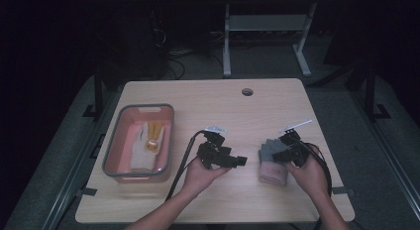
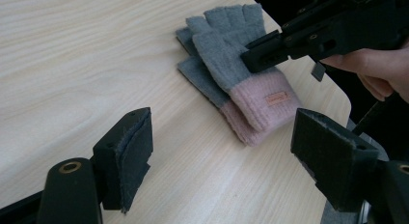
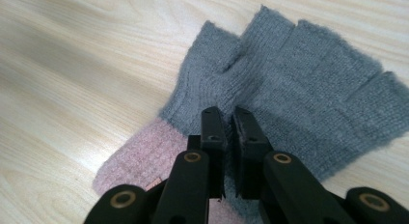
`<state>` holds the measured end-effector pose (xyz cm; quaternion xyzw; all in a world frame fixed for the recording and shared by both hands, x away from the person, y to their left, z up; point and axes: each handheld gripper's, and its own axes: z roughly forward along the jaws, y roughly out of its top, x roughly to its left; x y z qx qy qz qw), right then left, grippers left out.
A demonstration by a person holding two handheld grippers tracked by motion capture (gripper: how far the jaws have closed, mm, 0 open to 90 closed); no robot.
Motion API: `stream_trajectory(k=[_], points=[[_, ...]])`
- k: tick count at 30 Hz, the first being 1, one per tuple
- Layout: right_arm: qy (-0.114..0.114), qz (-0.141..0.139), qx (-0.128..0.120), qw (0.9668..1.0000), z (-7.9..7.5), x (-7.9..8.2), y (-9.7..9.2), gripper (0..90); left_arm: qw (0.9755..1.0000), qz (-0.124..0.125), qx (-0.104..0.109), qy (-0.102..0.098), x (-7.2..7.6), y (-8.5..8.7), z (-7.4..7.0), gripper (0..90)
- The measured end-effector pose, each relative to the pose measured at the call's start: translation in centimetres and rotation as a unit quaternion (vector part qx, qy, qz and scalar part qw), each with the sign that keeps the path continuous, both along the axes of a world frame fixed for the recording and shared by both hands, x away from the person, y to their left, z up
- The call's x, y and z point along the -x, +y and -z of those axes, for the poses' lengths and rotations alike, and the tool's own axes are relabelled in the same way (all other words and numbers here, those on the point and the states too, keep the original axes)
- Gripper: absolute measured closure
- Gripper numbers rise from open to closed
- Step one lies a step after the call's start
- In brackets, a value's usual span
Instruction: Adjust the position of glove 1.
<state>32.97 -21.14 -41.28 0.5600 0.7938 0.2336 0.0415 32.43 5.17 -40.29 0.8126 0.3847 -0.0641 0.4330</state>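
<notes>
High view renders the gloves (image 1: 273,163) dim and partly covered by the right gripper (image 1: 286,149); whether its pads pinch knit cannot be told. Right gripper view shows jaws together over the grey part. Left gripper (image 2: 222,161), jaws apart and empty, is held level near the table (image 1: 208,98) centre, facing the gloves.

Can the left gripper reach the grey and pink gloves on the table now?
Probably yes: the left gripper is open, bare table lies before it, but the shut right gripper sits over the gloves.
</notes>
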Motion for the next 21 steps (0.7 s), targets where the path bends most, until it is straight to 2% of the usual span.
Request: stream_trajectory(k=[4,9,15,17,21], points=[[0.002,0.007,-0.013,0.9999,0.5,0.0,-0.5,77.9,1.0,0.005,-0.004,0.005,0.1,-0.7,0.4,22.8],[-0.012,0.018,-0.038,0.999,0.1,0.3,-1.8,71.4,0.9998,0.012,-0.006,0.017,0.1,-2.0,1.0,22.9],[-0.024,0.045,-0.069,0.9963,0.0,1.0,-3.7,64.1,0.9992,0.019,-0.007,0.034,0.0,-3.7,1.9,24.3],[-0.024,0.049,-0.072,0.9959,0.2,1.3,-4.1,62.1,0.9991,0.018,-0.012,0.038,0.0,-4.3,2.2,25.1],[-0.024,0.055,-0.083,0.9948,0.8,1.7,-4.6,58.6,0.9985,0.015,-0.001,0.052,-0.2,-4.9,2.5,25.1]])
